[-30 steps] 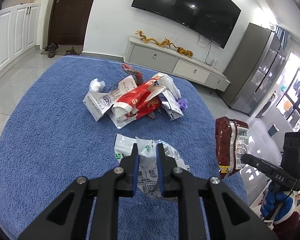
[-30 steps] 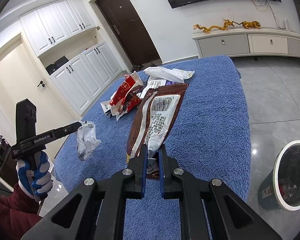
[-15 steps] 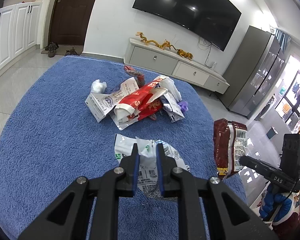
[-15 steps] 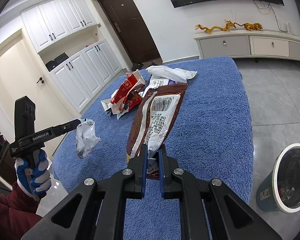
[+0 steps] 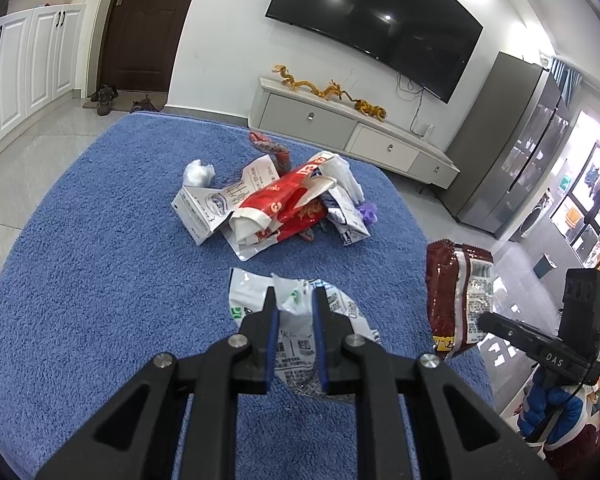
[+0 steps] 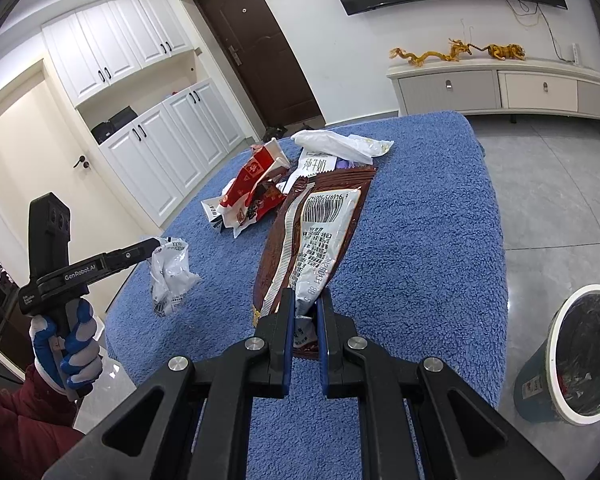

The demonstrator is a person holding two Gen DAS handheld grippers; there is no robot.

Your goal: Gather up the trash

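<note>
Now the left gripper [image 5: 293,300] has its jaws clenched on a crumpled white plastic wrapper [image 5: 300,332], lifted over the blue shaggy-covered desk [image 5: 100,280]. Likewise the right gripper [image 6: 305,300] grips a dark red foil snack bag [image 6: 320,232] by its near end. At twelve o'clock from the left gripper, a heap of red and white torn packaging [image 5: 276,204] lies on the desk. At four o'clock from the right gripper, a white-rimmed teal trash bin [image 6: 572,356] stands on the grey floor.

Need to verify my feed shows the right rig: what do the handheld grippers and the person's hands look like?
Both grippers, left gripper and right gripper, are black with blue-padded fingers and silver screws. Seen side-on, the left one reads "GenRobot.AI", the right "DAS". A blue-and-white glove and a dark red sleeve are worn.
</note>
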